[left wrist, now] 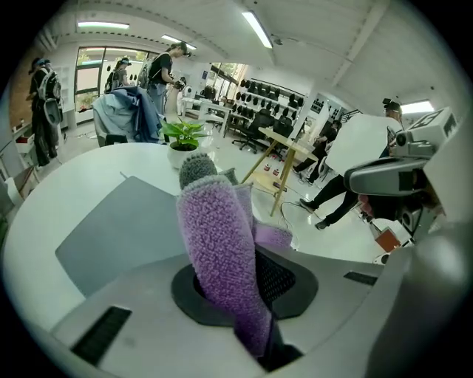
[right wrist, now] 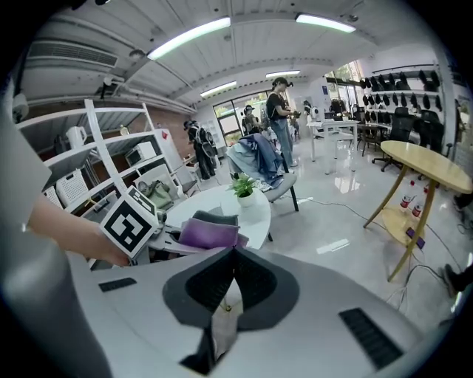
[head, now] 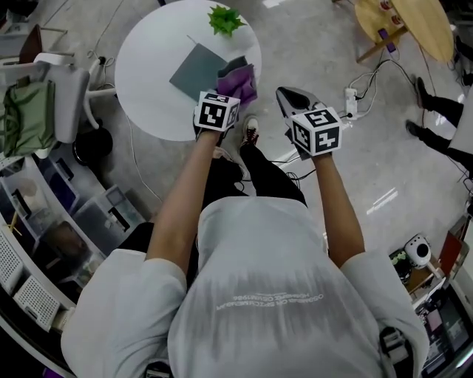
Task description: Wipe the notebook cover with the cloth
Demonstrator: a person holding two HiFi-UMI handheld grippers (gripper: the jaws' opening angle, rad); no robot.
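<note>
Left tool [head: 230, 92]: jaws clamped on the cloth [left wrist: 222, 251]. Cloth is purple fleece with a grey patch at its far end, bunched into a thick roll that stands up out of the jaws. No bare gap visible on either side of it.

Right tool [right wrist: 230, 255]: jaws brought together, pads meeting at the tip, nothing gripped. In the head view it is held off the desk's right side, over the floor, beside the left tool and apart from it.

Notebook [head: 198, 70]: grey cover, closed, lying flat on the round white desk [head: 151, 66], roughly mid-desk, turned at an angle to the person. In the left gripper view the cover sits to the left of the cloth.

Cloth position: at the notebook's right-hand corner near the desk edge in the head view. Contact between cloth and cover cannot be judged from any view.

Potted plant [head: 225, 18]: green, white pot, at the far edge of the desk beyond the notebook.

Other people stand in the background of both gripper views.
</note>
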